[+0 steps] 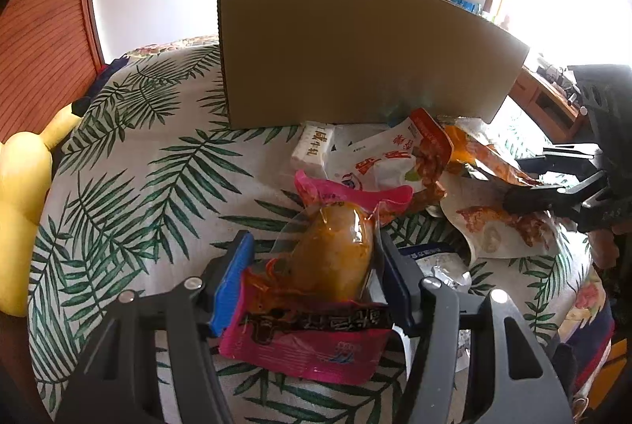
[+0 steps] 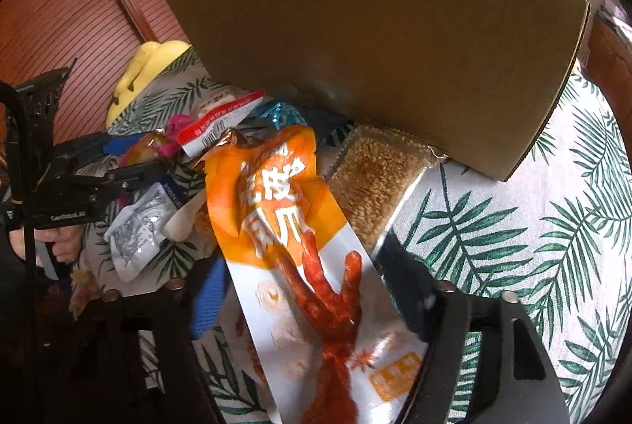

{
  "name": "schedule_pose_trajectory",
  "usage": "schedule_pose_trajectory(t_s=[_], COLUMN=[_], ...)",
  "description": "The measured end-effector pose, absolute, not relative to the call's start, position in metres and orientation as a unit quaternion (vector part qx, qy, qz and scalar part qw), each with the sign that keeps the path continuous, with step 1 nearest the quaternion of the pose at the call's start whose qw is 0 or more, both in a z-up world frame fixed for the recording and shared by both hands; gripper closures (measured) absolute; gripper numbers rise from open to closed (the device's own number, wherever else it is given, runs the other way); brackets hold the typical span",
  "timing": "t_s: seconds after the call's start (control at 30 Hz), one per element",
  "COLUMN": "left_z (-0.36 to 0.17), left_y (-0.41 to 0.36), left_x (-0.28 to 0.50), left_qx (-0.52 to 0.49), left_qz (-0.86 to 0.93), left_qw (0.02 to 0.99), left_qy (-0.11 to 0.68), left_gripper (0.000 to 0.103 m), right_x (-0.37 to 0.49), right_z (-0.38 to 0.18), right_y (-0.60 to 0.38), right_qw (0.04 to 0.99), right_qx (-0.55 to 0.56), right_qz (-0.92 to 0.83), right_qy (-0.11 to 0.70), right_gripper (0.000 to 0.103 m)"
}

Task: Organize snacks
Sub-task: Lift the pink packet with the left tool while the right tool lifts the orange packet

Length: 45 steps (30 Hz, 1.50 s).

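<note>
Surface: leaf-print cloth (image 1: 130, 163) over a soft surface, with a wooden slatted door (image 1: 43, 40) at the left and a bright window at the right.
Container: cardboard box (image 1: 355, 48) stands upright behind the snack pile; its near wall faces both cameras, and its inside is not visible.
Left gripper: left gripper (image 1: 316, 258) holds the pink snack packet (image 1: 316, 305) between its blue pads, the pads spread wide and bearing on the packet's sides; the packet's clear window shows a brown food piece.
Right gripper: right gripper (image 2: 300, 289) has the orange-and-white chicken-feet bag (image 2: 284, 234) lying between its fingers; whether the fingers actually pinch it cannot be told, as the bag hides the contact.
Task items: both packets are near the box's front wall, not yet inside it.
Risk 1: the glossy pink snack packet may slip out, since the pads appear to bear on a rounded, slick bulge.
Risk 2: the long chicken-feet bag may fold or catch on the box wall if carried too low.
Risk 3: the two grippers work close together over one pile and may collide.
Surroundings: a white carton (image 1: 312, 147), a red-and-white bag (image 1: 395, 155), a silver pouch (image 2: 138, 230) and a clear grain pack (image 2: 375, 183) lie scattered before the box.
Obstruction: the tall box wall stands between the held packets and the box interior.
Off-task: a yellow plush toy (image 1: 19, 202) sits at the cloth's left edge.
</note>
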<state>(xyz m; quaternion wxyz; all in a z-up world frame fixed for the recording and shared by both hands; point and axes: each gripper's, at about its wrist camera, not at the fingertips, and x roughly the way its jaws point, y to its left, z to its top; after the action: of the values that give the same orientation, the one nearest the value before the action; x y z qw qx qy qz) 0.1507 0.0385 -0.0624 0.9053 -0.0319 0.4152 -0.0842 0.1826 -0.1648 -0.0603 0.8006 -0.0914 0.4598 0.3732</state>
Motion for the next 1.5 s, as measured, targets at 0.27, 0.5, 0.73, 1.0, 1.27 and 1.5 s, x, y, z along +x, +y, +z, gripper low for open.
schedule_pose_trajectory(t_s=[0.27,0.5,0.73,1.0,1.27,1.5], left_z=[-0.06,-0.059,-0.058,-0.042,-0.014,0.012], left_y=[0.041,0.047,0.046,0.043,0.042,0.036], left_x=[0.146,0.143,0.142,0.139,0.133,0.133], left_qx=[-0.042,-0.052,-0.05,-0.05,-0.054,-0.049], left_qz=[-0.082,-0.078,-0.078,-0.085,-0.093,-0.098], left_qw=[0.907,0.909,0.909,0.915,0.925,0.934], left_qy=[0.41,0.407,0.406,0.391,0.364,0.34], left_gripper=[0.042,0.042,0.042,0.042,0.042,0.042], right_x=[0.179,0.173,0.165,0.158,0.153,0.155], right_z=[-0.057,-0.057,-0.045,-0.025,-0.015,-0.001], right_y=[-0.171,-0.172,-0.182,-0.191,-0.192,-0.193], right_qw=[0.804,0.809,0.821,0.831,0.839,0.848], right_qx=[-0.083,-0.077,-0.07,-0.069,-0.075,-0.071], right_qz=[0.373,0.374,0.371,0.373,0.368,0.364], right_qy=[0.456,0.448,0.427,0.408,0.394,0.379], right_gripper=[0.05,0.051,0.051,0.051,0.051,0.051])
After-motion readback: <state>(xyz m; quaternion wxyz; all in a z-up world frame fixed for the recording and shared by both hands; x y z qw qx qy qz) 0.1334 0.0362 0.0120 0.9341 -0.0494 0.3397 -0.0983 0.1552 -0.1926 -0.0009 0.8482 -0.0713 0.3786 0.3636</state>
